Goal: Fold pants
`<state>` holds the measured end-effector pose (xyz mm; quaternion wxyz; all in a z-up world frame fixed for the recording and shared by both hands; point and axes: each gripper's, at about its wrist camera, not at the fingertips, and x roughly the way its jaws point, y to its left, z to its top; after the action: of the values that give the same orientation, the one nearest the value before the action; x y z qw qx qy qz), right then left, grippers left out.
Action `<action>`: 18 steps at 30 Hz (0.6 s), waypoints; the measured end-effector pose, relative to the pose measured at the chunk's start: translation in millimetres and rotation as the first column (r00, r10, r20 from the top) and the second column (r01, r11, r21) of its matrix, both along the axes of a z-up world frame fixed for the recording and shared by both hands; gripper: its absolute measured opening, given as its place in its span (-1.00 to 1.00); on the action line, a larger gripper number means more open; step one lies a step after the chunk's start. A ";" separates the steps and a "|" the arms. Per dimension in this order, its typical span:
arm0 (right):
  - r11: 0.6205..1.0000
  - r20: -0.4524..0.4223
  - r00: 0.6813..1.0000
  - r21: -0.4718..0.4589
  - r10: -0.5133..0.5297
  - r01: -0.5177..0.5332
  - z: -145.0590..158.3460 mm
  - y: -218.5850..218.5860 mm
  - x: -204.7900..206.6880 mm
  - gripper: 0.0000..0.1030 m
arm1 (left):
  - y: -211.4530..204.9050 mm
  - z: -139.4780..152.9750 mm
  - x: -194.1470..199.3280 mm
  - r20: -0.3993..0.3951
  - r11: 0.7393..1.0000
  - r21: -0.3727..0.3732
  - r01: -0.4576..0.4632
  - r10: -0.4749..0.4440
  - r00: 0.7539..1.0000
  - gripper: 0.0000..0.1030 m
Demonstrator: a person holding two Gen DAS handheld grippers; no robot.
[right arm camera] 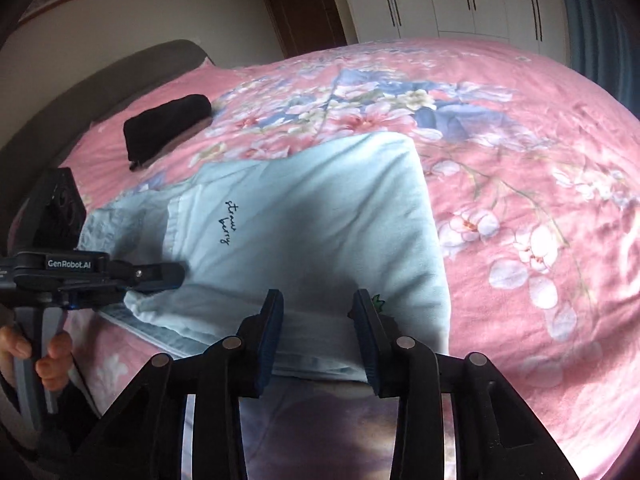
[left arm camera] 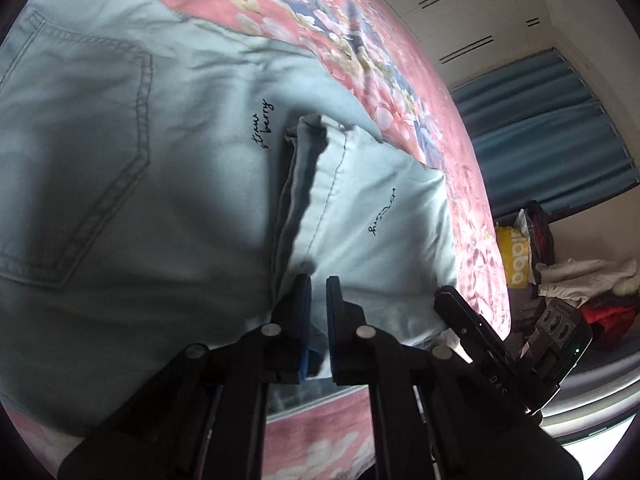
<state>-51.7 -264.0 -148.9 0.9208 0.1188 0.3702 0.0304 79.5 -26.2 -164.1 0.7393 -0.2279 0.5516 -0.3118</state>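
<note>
Blue-padded left gripper at 6 o'clock is nearly closed, pinching pants fabric; right gripper at 6 o'clock gapes wide, gripping nothing; pale-blue pants lie folded on pink floral bedspread; black pouch at 10 o'clock.

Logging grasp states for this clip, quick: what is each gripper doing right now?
Left gripper: nearly shut, pinching a fold of the pants.
Right gripper: open over the pants' near edge, holding nothing.
</note>
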 end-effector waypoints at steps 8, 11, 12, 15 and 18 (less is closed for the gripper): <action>0.962 0.081 0.967 0.107 0.243 -0.251 13.3 50.8 16.8 -0.29 | -16.2 30.0 11.9 0.066 0.999 0.040 0.026 -0.028 0.997 -0.29; 0.938 0.092 0.944 0.119 0.316 -0.325 5.2 76.8 22.2 -0.29 | -24.8 46.1 28.0 0.117 0.999 0.049 0.025 -0.030 0.993 -0.27; 0.937 0.093 0.941 0.101 0.326 -0.335 3.9 85.4 23.1 -0.29 | -28.0 49.1 33.9 0.133 0.998 0.057 0.019 -0.026 0.991 -0.27; 0.930 0.081 0.933 0.089 0.350 -0.357 -1.7 105.0 26.1 -0.30 | -35.4 43.4 52.4 0.129 0.997 0.077 0.006 -0.016 0.991 -0.30; 0.931 0.039 0.933 0.063 0.358 -0.360 -13.5 116.3 28.4 -0.31 | -38.5 24.1 64.7 0.081 0.995 0.102 0.005 -0.013 0.997 -0.37</action>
<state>-23.3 -147.7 -162.4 0.9000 0.0802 0.3720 0.2125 144.2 -64.6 -140.0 0.7704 -0.1744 0.5372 -0.2957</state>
